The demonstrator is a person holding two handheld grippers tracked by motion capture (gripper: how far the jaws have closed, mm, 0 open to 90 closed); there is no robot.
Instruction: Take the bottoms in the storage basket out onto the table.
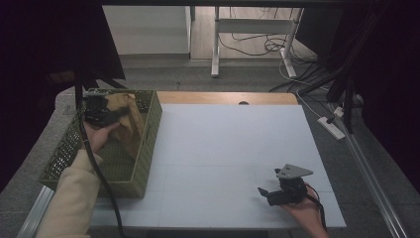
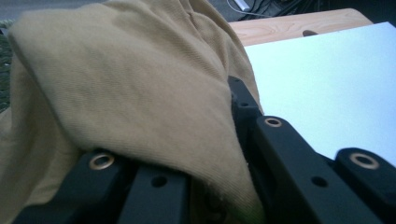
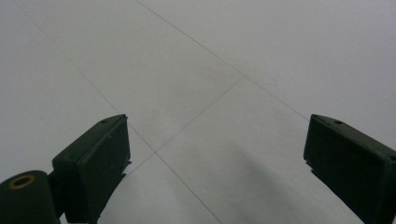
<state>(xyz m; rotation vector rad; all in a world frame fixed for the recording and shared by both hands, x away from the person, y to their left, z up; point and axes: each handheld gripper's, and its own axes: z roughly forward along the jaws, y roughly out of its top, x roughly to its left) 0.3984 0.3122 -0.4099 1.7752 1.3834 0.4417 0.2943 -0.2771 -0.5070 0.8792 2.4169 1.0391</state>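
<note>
Mustard-tan cloth [image 2: 126,88], fine ribbed weave. Olive-green basket [image 1: 148,144], lattice-holed walls. White counter [image 1: 233,148], thin grey grid lines, pale wood strip at far edge. Black left gripper [image 1: 101,113], brass-ringed screw holes on jaws. Black right gripper [image 1: 277,193], grey plate on top. Cream sleeve [image 1: 69,198]. Grey floor [image 1: 198,79].

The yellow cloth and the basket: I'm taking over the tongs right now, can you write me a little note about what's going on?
Left tongs: shut on the yellow cloth, holding it up over the green basket at the table's left edge.
Right tongs: open, holding nothing, low over the white table near its front right.
Done: the cloth is gripped and partly raised; some of it drapes on the basket's right wall.
Left: probably lift it clear and set it on the white table; the right tongs are free to help.
</note>
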